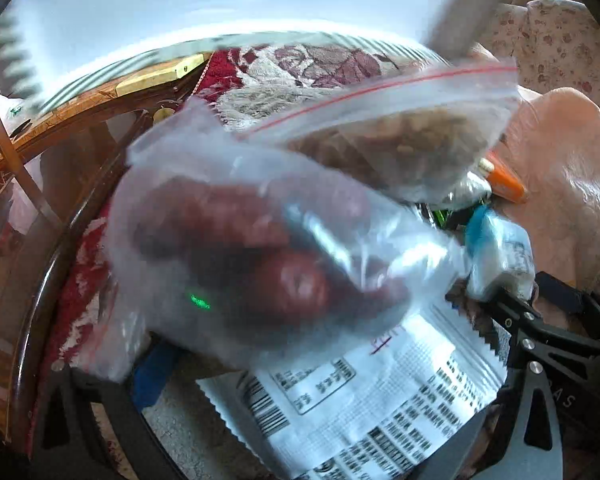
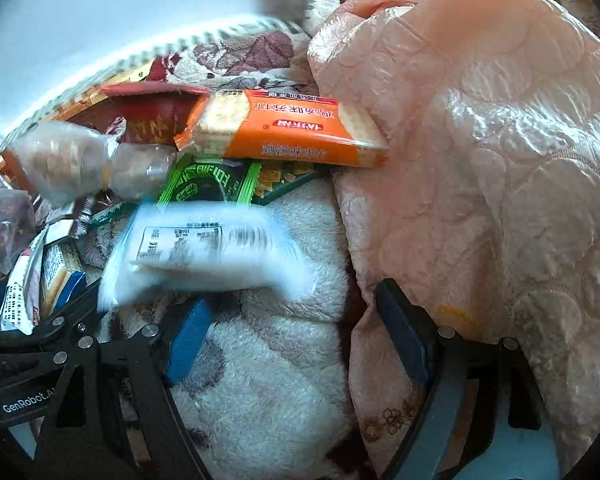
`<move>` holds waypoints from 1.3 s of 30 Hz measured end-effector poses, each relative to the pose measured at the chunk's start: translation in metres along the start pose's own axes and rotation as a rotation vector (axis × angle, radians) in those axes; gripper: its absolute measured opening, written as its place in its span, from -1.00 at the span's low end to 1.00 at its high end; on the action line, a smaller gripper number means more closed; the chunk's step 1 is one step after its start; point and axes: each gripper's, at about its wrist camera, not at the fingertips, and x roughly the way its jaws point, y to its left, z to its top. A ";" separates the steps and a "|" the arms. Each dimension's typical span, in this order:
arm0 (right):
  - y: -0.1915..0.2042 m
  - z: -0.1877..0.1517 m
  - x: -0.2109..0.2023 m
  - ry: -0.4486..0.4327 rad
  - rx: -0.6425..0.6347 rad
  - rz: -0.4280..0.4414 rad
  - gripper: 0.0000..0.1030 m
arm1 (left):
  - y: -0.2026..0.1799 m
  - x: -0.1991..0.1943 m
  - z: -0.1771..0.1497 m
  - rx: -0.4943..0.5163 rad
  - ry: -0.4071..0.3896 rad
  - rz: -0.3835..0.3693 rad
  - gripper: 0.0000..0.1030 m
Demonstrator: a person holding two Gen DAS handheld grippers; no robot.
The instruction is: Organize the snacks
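In the left wrist view a clear bag of dark red fruit (image 1: 240, 252) fills the middle, right in front of my left gripper (image 1: 300, 420), whose fingers are mostly hidden behind it and a white printed packet (image 1: 364, 392). A zip bag of brown nuts (image 1: 404, 140) lies behind. In the right wrist view my right gripper (image 2: 300, 344) is open, with its blue pads (image 2: 188, 340) apart over the fluffy blanket. A blurred white packet (image 2: 204, 256) is just beyond its fingertips, not held. An orange cracker pack (image 2: 284, 128) and a green packet (image 2: 216, 184) lie further back.
A pink quilt (image 2: 480, 160) is heaped on the right. A red and white floral blanket (image 1: 308, 64) covers the surface. A wooden frame (image 1: 80, 100) runs along the left. The other gripper's black body (image 1: 560, 344) shows at lower right.
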 end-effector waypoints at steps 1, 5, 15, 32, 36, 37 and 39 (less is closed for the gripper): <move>0.000 0.000 0.000 0.000 0.001 0.001 0.59 | 0.001 0.000 -0.001 0.000 0.000 0.000 1.00; -0.001 -0.001 0.001 0.000 0.005 0.006 0.59 | 0.002 0.000 -0.001 0.000 0.000 0.000 1.00; -0.008 0.000 0.002 0.001 0.009 0.011 0.59 | 0.000 0.000 0.000 0.001 0.000 0.001 1.00; -0.008 0.000 0.002 0.001 0.010 0.013 0.59 | 0.000 0.000 0.000 0.001 0.000 0.001 1.00; -0.008 0.001 0.002 0.003 0.011 0.012 0.59 | 0.000 0.000 0.000 0.007 0.012 -0.002 1.00; -0.008 0.001 0.002 0.001 0.009 0.012 0.59 | 0.003 -0.002 0.001 0.034 0.029 -0.020 1.00; -0.007 0.001 0.001 0.021 0.005 0.011 0.59 | 0.010 -0.008 0.001 0.055 0.069 -0.062 1.00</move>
